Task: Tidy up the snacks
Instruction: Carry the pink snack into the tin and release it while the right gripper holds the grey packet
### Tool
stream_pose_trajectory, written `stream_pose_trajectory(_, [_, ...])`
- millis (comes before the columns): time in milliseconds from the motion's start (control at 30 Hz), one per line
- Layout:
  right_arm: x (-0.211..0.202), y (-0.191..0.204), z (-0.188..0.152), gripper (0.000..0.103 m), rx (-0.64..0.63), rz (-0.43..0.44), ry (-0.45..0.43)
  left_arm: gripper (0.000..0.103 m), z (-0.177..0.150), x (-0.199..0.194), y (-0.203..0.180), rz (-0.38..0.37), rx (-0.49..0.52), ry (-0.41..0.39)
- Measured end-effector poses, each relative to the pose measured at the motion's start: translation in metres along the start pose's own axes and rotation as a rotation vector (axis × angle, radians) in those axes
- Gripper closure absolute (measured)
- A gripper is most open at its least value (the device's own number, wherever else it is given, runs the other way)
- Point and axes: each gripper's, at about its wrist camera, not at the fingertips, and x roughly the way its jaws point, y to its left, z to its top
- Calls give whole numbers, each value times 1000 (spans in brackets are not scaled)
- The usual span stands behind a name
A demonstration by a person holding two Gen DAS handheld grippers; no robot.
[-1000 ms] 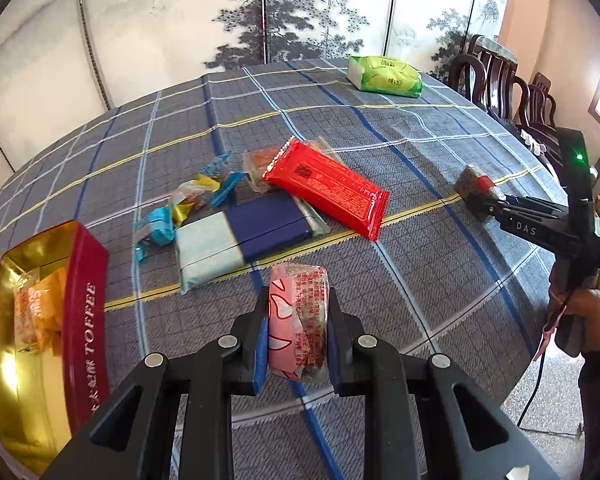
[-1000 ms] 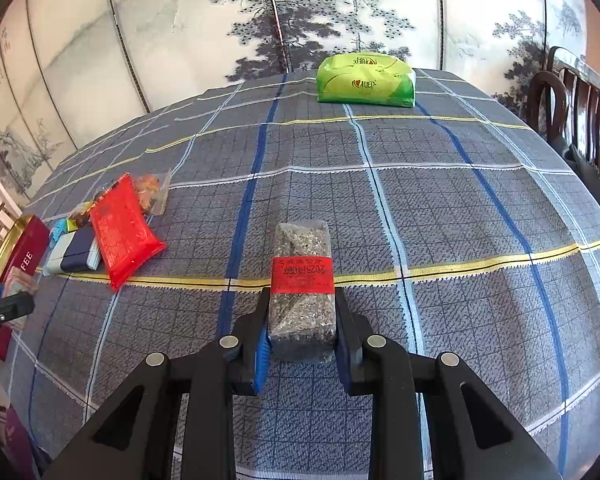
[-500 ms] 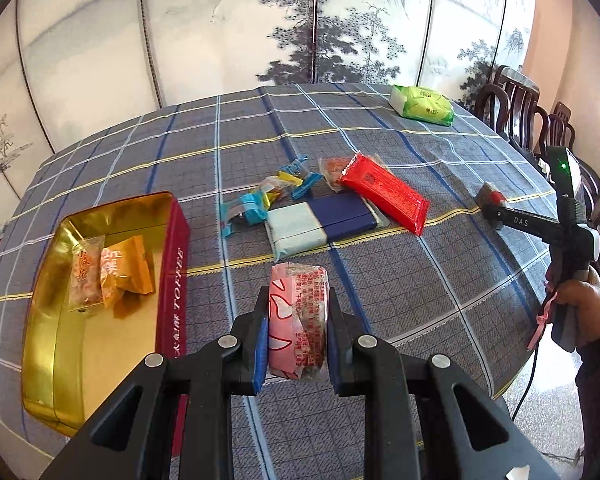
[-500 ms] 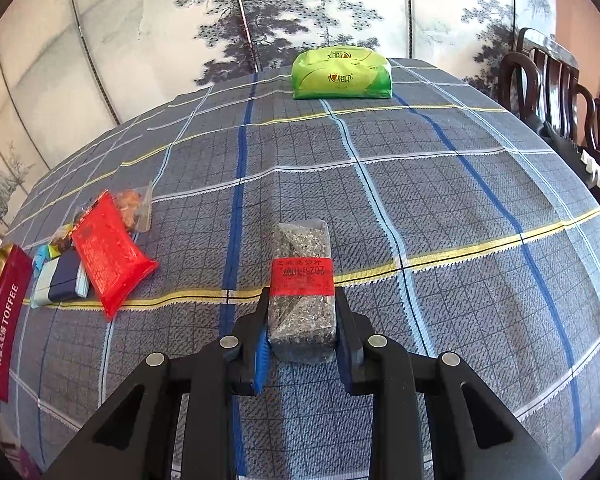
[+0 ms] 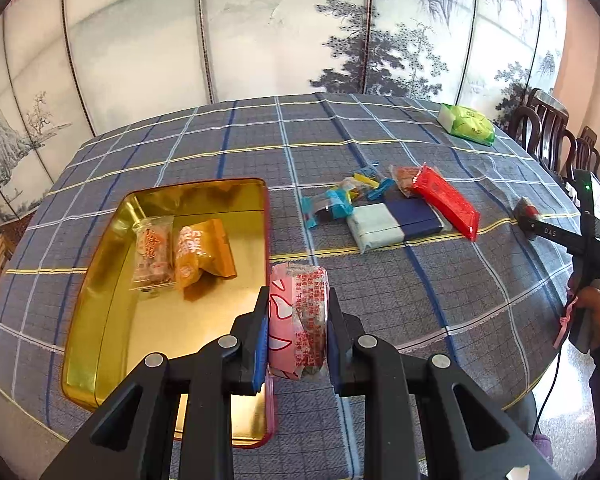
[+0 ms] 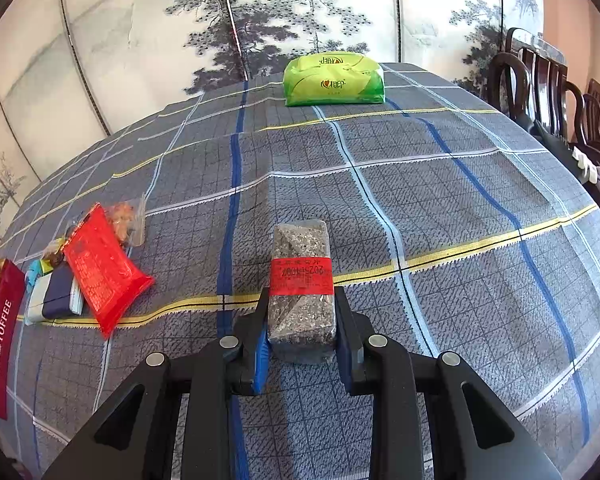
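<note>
My left gripper (image 5: 298, 312) is shut on a pink wrapped snack (image 5: 298, 320), held just above the right rim of the gold toffee tin (image 5: 96, 308). Two orange snack packets (image 5: 180, 256) lie inside the tin. My right gripper (image 6: 302, 312) is shut on a grey speckled bar with a red band (image 6: 302, 280), over the tablecloth; it also shows far right in the left wrist view as the right gripper (image 5: 530, 216). A red packet (image 5: 446, 202), a blue-and-white packet (image 5: 394, 222) and small wrapped candies (image 5: 340, 200) lie in a cluster mid-table.
A green tissue pack (image 6: 334, 80) sits at the table's far side. Dark wooden chairs (image 6: 552, 92) stand along the right. A painted folding screen (image 5: 300, 28) backs the round table. A person's hand (image 5: 598, 312) holds the right gripper's handle.
My left gripper has swung left with the pink snack, so the tin has come from the left edge to lie in front of it. The right gripper has stayed nearly in place, turning slightly.
</note>
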Motion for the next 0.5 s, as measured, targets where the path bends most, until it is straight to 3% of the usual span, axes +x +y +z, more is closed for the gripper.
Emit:
stream_pose_trajectory(400, [-1,-1,-1,75,2,4,-1,83,-7,18,59,134,-44,16])
stream_pose_trajectory(500, [-1,0,-1,75,2,4,-1,83,-7,22,76,134,-45,17])
